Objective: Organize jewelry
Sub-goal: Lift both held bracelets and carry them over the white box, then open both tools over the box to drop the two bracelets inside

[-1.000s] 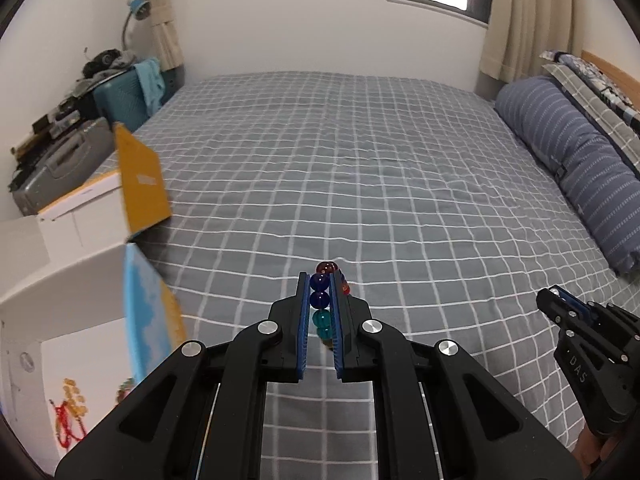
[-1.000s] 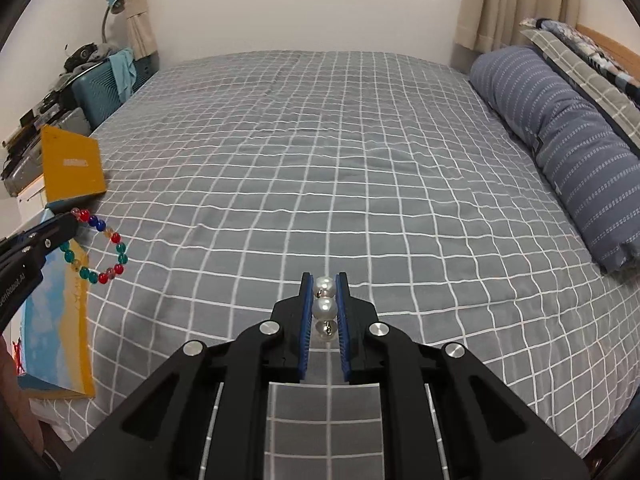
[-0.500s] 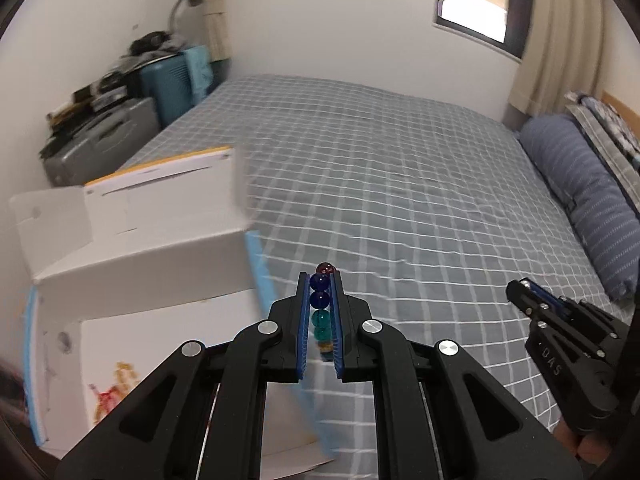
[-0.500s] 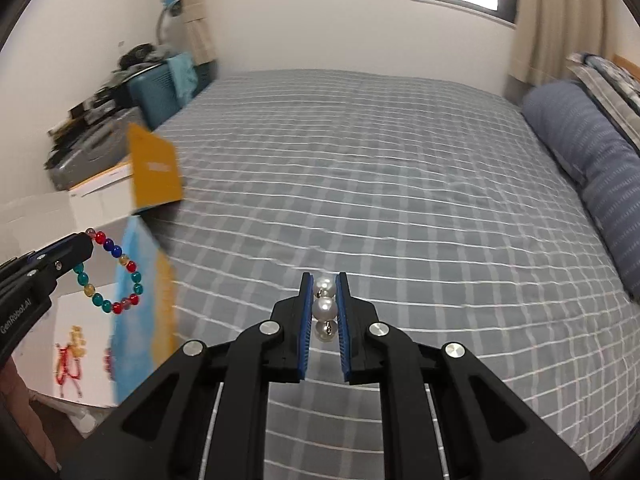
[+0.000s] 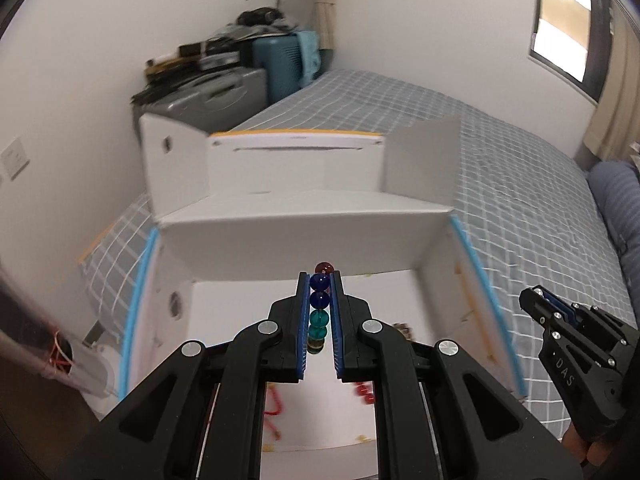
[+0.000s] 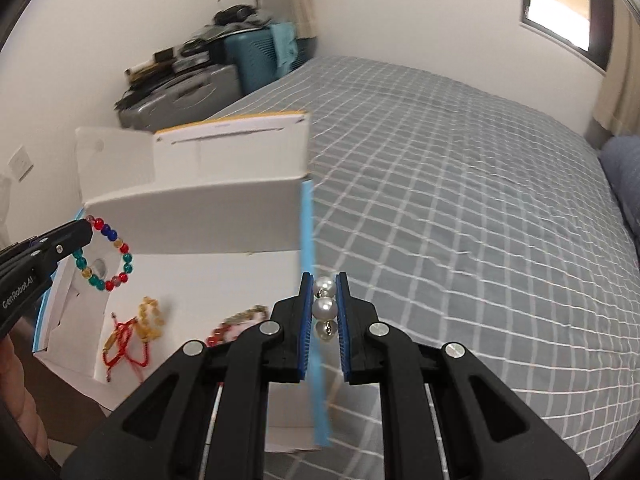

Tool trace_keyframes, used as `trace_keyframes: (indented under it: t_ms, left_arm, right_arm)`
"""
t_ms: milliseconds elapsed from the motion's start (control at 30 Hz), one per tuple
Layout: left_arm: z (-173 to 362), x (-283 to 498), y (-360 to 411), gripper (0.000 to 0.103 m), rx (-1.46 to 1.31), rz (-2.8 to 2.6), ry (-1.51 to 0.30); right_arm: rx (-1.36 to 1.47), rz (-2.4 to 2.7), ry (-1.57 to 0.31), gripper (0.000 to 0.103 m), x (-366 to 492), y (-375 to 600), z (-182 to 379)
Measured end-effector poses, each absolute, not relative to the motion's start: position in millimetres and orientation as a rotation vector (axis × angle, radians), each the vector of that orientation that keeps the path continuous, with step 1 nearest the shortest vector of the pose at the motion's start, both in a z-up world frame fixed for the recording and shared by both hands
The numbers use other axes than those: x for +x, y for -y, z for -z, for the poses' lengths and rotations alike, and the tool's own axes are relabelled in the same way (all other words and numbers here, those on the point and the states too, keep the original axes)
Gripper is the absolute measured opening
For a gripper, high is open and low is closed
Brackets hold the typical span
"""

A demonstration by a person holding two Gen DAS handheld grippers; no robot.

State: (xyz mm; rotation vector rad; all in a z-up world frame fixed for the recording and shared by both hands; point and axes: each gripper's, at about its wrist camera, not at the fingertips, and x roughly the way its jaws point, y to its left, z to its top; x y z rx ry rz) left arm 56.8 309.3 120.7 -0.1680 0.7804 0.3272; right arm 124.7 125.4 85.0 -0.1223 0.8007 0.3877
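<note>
Left wrist view: tongs [image 5: 320,304] hide most of the bracelet [image 5: 320,300].

Soft, even daylight from a glaring, overexposed window [image 5: 568,36] at upper right. Both fisheye views bend heavily at the edges, with dark vignetted corners. The white box [image 5: 304,208] and bedspread [image 6: 460,184] are smeared with motion blur; the black fingers [image 5: 280,344] stay sharp.

The open box [image 6: 208,240] sits on the bed [image 6: 460,200] at its 9 o'clock edge, with loose jewelry [image 6: 132,336] inside. Suitcases [image 6: 208,80] stand behind it, at 11 o'clock.
</note>
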Motion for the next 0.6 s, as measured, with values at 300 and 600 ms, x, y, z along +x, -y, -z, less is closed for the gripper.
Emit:
trace_keyframes:
  t_ms: [300, 600]
  left_arm:
    - [-93.7, 44.6, -336.4, 0.009, -0.194, -0.36, -0.832]
    - [-62.2, 39.6, -348.3, 0.01, -0.202, -0.382, -0.91]
  right_arm:
    - [-0.192, -0.427, -0.823, 0.011, 108.1, -187.6, -64.2]
    - [-0.238, -0.39, -0.93, 0.011, 113.8, -209.2, -31.0]
